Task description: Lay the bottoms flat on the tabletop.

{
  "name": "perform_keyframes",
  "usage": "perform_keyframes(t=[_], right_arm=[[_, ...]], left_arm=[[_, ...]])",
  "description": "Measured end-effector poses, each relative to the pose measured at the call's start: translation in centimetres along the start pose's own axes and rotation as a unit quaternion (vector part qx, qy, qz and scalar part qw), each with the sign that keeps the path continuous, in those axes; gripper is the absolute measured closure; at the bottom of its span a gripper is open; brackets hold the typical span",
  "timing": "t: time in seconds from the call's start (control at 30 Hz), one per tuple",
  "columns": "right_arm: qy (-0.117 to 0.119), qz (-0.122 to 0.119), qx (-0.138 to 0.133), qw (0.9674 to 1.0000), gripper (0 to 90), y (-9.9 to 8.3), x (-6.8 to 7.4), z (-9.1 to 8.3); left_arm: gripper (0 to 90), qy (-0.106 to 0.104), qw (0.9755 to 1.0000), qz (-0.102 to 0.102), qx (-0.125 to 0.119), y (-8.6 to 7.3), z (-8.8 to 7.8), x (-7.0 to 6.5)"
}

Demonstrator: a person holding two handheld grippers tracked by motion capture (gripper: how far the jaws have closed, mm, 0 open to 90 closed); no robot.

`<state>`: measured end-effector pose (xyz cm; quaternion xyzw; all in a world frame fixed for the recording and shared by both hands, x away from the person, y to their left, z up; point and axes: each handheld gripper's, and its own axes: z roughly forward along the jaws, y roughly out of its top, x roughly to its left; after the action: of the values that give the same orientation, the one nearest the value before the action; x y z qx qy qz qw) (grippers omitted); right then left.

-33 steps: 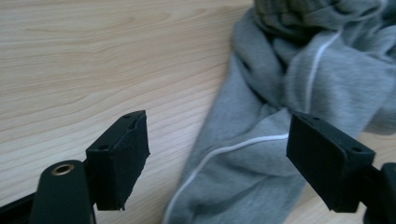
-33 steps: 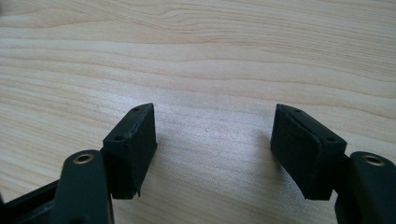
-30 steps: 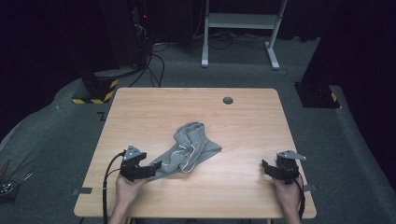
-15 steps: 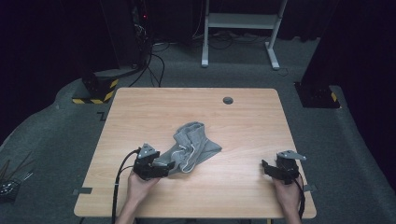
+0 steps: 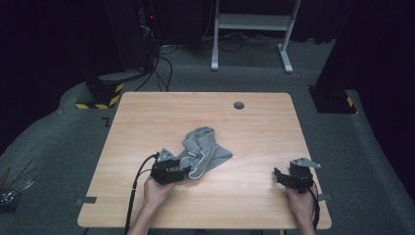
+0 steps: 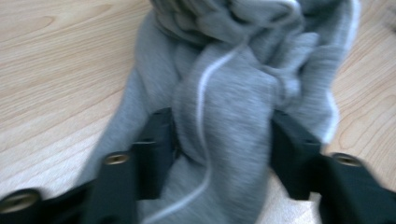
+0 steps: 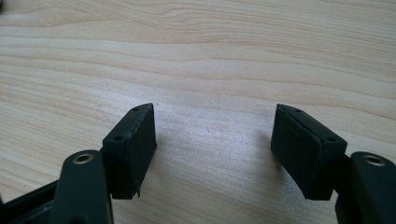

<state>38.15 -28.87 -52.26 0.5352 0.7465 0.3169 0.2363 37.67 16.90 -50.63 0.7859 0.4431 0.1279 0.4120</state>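
Bare table [image 5: 254, 137] lies open all around the crumpled grey cloth [image 5: 205, 149], the only obstacle.

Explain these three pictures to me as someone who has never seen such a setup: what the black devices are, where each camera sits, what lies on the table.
A person sits at a wooden table with hand-held tongs in each hand. The high view looks down from above; the other two cameras ride on the tongs and look along their black jaws. A crumpled grey garment with white trim lies mid-table. The left tongs have just been closing around a bunch of that cloth, and the pads press on it. The right tongs rest near the table's right edge, jaws wide apart, over bare wood.
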Motion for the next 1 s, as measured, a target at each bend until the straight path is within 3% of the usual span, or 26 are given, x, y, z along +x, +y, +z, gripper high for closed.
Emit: perform_keyframes(t=[0.13,0.27,0.6,0.83,1.0], right_arm=[[0.000,0.000,0.000,1.0000,31.0,0.0,0.0,0.0],[0.000,0.000,0.000,1.0000,31.0,0.0,0.0,0.0],[0.001,-0.003,0.001,1.0000,31.0,0.0,0.0,0.0],[0.005,-0.006,0.001,1.0000,30.6,0.1,0.2,0.0],[0.021,-0.022,0.000,0.9995,31.7,0.2,1.0,0.2]], left_arm=[[67.2,0.001,0.9995,0.028,0.012,0.5,0.4,-0.3],[75.8,-0.012,0.9989,0.043,0.013,0.7,0.9,-0.8],[77.0,-0.052,0.9956,0.077,0.008,0.8,1.9,-2.3],[77.3,-0.083,0.9913,0.101,0.012,1.1,2.7,-3.8],[77.3,-0.099,0.9885,0.114,0.012,1.3,3.3,-4.9]])
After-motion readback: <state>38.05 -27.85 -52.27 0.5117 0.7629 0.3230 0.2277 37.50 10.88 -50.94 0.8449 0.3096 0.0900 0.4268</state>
